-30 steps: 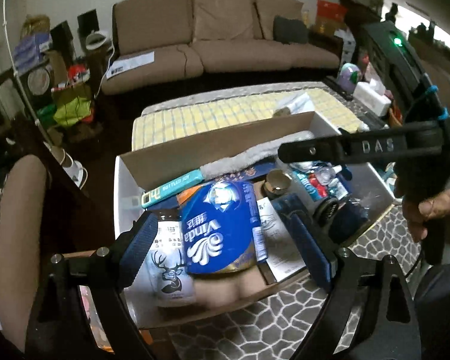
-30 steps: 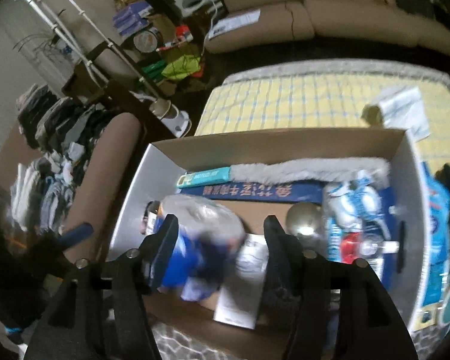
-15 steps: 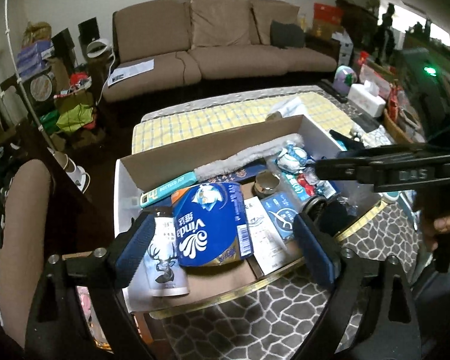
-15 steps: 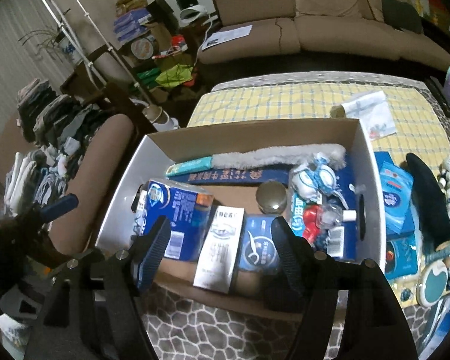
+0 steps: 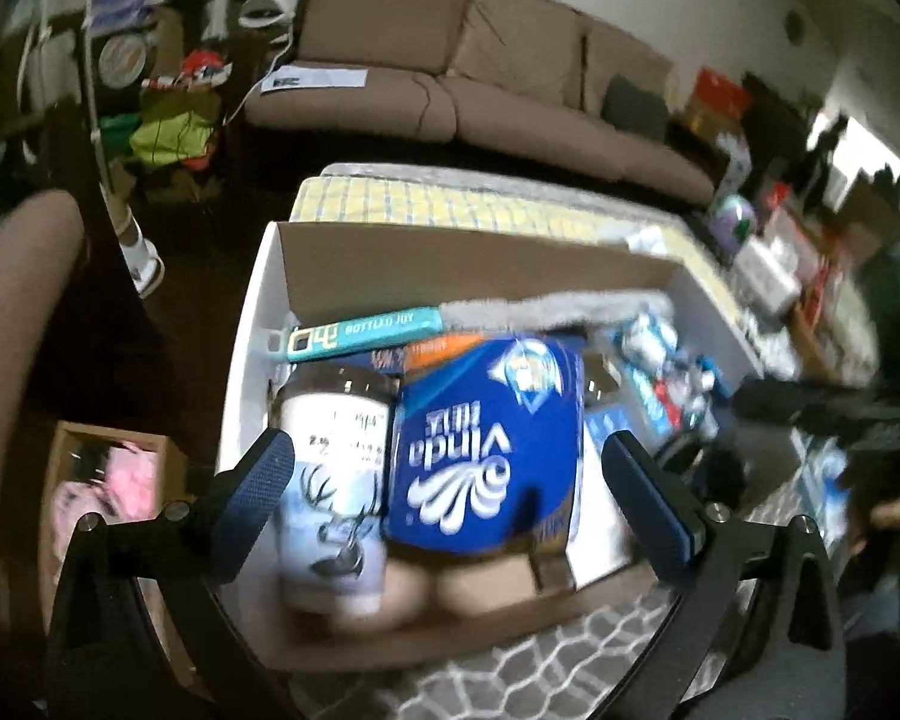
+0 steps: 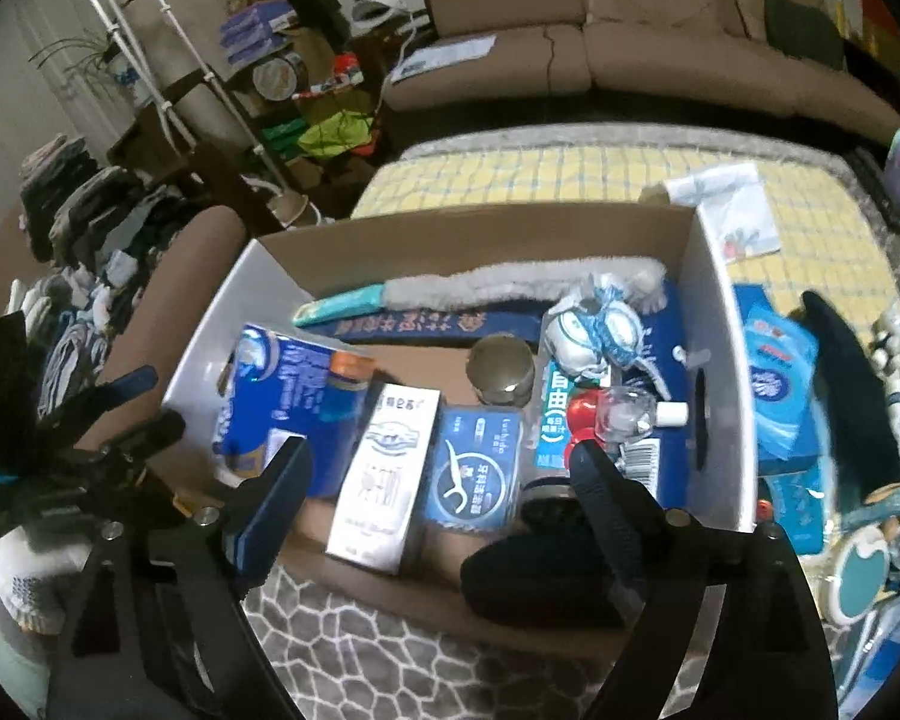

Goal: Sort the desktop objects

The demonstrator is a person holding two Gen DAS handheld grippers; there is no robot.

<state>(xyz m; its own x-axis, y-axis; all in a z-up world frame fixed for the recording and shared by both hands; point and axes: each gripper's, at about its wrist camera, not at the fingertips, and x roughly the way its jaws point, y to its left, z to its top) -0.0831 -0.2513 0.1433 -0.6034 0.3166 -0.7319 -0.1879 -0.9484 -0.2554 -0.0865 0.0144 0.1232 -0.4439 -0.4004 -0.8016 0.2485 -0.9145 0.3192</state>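
An open cardboard box [image 5: 252, 330] [image 6: 714, 360] holds several items. My left gripper [image 5: 450, 474] hangs just above its near-left end. Its jaws are opening wide around a white deer-print cup [image 5: 336, 480] and a blue Vinda tissue pack [image 5: 486, 450], with neither pad pressing on them. My right gripper [image 6: 438, 480] hovers over the box's near side, jaws also opening. A white carton [image 6: 384, 468] and a blue floss box [image 6: 477, 468] lie below the gap, untouched. The tissue pack [image 6: 288, 390] lies to their left.
A grey duster [image 6: 522, 288], a brown-lidded jar [image 6: 501, 369] and small bottles [image 6: 618, 414] fill the box's far side. A black object [image 6: 546, 570] sits at its near edge. Blue packs [image 6: 780, 372] lie right of the box. A yellow checked cloth [image 6: 540, 180] and sofa [image 6: 630, 48] lie beyond.
Both pairs of jaws have spread wider. The left gripper has dropped closer to the cup and tissue pack and rolled. The pack, blurred between the right fingers a second ago, now lies still in the box.
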